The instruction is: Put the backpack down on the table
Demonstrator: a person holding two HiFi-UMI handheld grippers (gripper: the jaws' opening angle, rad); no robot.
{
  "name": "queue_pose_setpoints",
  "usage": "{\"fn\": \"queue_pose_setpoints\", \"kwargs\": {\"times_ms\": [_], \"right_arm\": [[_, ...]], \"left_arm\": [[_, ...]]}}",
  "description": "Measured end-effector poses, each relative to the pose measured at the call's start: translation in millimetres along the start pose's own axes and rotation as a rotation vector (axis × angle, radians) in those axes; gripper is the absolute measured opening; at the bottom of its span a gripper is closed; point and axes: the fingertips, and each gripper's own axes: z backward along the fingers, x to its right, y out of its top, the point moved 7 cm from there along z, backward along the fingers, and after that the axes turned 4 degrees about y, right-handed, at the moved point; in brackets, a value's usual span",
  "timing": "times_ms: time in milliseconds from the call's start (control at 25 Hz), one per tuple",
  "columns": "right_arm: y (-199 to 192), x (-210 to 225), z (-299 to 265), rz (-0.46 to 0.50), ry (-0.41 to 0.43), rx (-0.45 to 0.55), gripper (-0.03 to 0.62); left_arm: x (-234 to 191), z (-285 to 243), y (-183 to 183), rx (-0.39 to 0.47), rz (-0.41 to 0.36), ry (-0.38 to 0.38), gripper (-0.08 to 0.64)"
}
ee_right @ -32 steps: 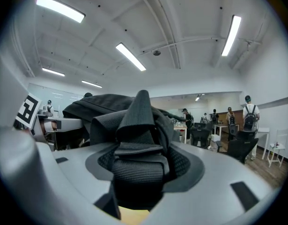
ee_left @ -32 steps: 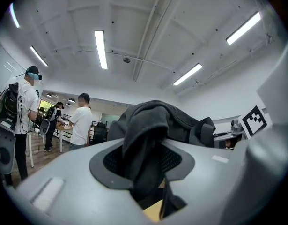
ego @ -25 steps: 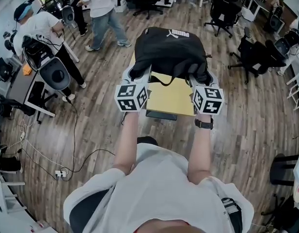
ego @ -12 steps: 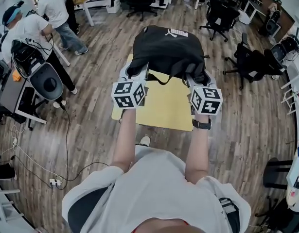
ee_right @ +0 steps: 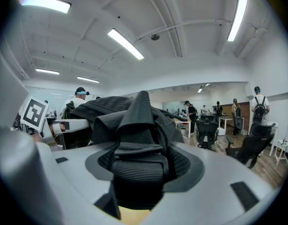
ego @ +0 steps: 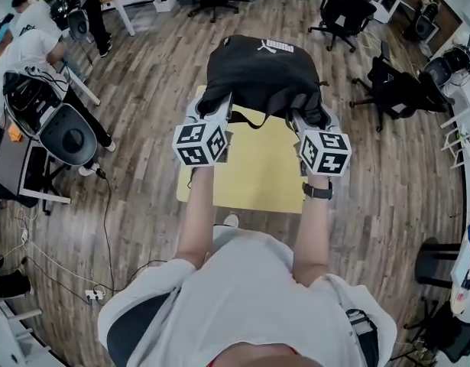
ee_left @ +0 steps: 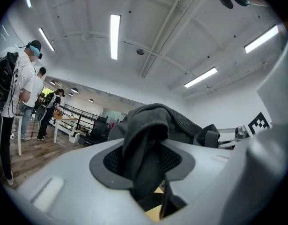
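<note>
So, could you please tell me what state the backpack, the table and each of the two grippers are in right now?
backpack: black, bunched, carried by both grippers above the table's far end; whether it touches the top cannot be told.
left gripper: jaws closed on a fold of the backpack's fabric.
right gripper: jaws closed on a padded backpack strap.
table: yellow top, standing in front of the person.

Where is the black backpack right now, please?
Head view, top centre: the backpack hangs from the left gripper and right gripper over the yellow table.

Office chairs (black) ring the wooden floor.
</note>
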Motion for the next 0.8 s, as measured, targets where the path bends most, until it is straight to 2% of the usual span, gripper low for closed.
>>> {"fn": "queue_pose_setpoints", "kwargs": {"times_ms": [320,640,800], "right_arm": [[-8,15,-46,-0.02,-0.042,-0.028,0.25],[-33,12,-96,-0.065,-0.067,-0.047,0.25],[-41,9,-113,-0.085,-0.074,-0.088,0.25]], "left_arm": [[-26,-47,-12,-0.032,0.007,-0.036,0.15],[-66,-80,-32,-0.071,-0.01,-0.056,0.15],[-81,-91,-42,-0.105,0.019,-0.049,0.15]]}}
